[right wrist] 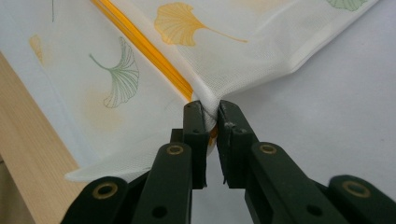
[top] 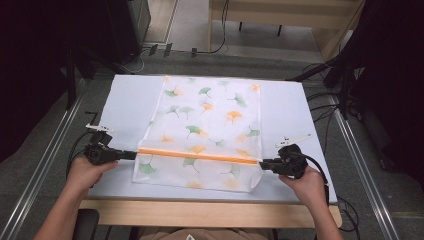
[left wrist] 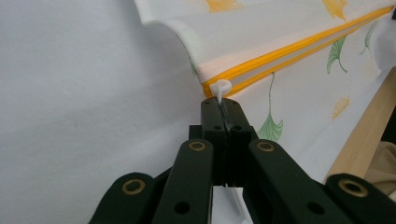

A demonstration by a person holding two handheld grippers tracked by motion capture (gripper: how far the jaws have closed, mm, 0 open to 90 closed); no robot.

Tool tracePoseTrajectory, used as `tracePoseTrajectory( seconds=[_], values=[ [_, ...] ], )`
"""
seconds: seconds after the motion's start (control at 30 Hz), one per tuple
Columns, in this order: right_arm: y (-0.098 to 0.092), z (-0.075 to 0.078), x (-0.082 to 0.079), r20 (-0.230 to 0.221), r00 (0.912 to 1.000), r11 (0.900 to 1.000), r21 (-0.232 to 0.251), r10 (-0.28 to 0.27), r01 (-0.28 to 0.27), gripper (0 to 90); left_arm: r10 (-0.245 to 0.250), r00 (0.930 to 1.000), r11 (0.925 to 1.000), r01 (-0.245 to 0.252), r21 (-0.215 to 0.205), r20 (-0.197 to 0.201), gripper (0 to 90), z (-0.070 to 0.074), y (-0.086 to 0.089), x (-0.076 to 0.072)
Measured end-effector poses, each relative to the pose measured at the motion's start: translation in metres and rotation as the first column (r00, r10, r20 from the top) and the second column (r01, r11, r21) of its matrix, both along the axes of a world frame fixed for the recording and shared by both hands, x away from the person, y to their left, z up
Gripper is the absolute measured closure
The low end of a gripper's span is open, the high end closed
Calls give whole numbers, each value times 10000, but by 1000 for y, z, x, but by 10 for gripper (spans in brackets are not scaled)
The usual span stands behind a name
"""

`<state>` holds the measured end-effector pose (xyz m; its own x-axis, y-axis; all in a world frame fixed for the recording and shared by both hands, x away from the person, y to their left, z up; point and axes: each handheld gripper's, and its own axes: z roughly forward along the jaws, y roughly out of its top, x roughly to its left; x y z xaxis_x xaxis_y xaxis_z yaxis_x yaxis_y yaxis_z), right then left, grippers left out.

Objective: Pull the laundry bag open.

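Item: white mesh fabric bag printed with green and orange ginkgo leaves (top: 205, 130), rectangular, lying flat on the table with its long axis running away from the person.
Closure: orange zipper (top: 197, 155) running straight across the bag near its front end, from one side edge to the other.
Pull tab: small white plastic zipper pull (left wrist: 220, 88) at the zipper's left end, seen in the left gripper view.
Left gripper: black two-jaw gripper (top: 127, 155) at the bag's left edge, level with the zipper; in its own view (left wrist: 222, 108) the jaws are pressed together on the white pull, whose head stands just above the jaw tips.
Right gripper: black two-jaw gripper (top: 262, 163) at the bag's right edge, at the zipper's other end; in its own view (right wrist: 211, 112) the jaws stand narrow, pinching a gathered fold of mesh at the zipper's end.
Fabric condition: fine woven mesh, semi-translucent; lifted slightly and creased where each gripper grips, flat elsewhere.
Support: pale blue-white matte table surface (top: 127, 100), smooth, with a light wooden front edge (top: 210, 212) nearest the person.
Hands: left hand (top: 85, 172) and right hand (top: 309, 182) wrapped round the gripper bodies, forearms entering from the bottom.
Surroundings: grey floor (top: 55, 145) with metal rails (top: 42, 165) either side of the table.
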<state>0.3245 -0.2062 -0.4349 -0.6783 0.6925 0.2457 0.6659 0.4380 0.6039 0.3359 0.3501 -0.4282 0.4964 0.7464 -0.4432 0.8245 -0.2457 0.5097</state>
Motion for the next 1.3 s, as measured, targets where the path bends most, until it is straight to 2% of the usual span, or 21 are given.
tracePoseTrajectory(
  seconds=[0.07, 0.27, 0.4, 0.6, 0.7, 0.9, 1.07, 1.17, 1.3],
  values=[
    [1, -1, 0, 5, 9999, 9998, -187, -107, 107, 845, -72, 10000, 10000, 72, 4, 19, 900, 0, -2, 0],
    [-2, -5, 3, -80, 9998, 9993, -326, -183, 181, 842, -170, 9999, 9998, 170, 44, -32, 900, -2, -7, 0],
    [-5, -8, 5, 195, 9996, 9991, -375, -189, 197, 832, -254, 9996, 9997, 254, -5, -87, 900, -4, -11, 0],
    [-15, -14, 11, 252, 9979, 9974, -389, -591, 601, 820, -677, 9974, 9976, 680, 134, -227, 900, -7, -21, 0],
    [-18, -16, 14, 160, 9972, 9972, -194, -726, 729, 818, -640, 9977, 9978, 644, 165, -225, 900, -8, -22, 0],
    [-15, -17, 13, 87, 9979, 9976, -265, -638, 640, 813, -598, 9978, 9978, 606, 276, -284, 900, -8, -20, 1],
    [-16, -18, 15, -9, 9978, 9974, -260, -665, 665, 768, -627, 9976, 9980, 630, 87, -283, 897, -8, -20, 1],
    [-16, -17, 15, -22, 9965, 9964, -118, -835, 835, 734, -554, 9984, 9983, 556, 185, -124, 841, -8, -20, 1],
    [-15, -16, 14, 130, 9974, 9973, -177, -705, 708, 715, -636, 9980, 9977, 636, 243, -13, 785, -8, -21, 1]
  ],
)
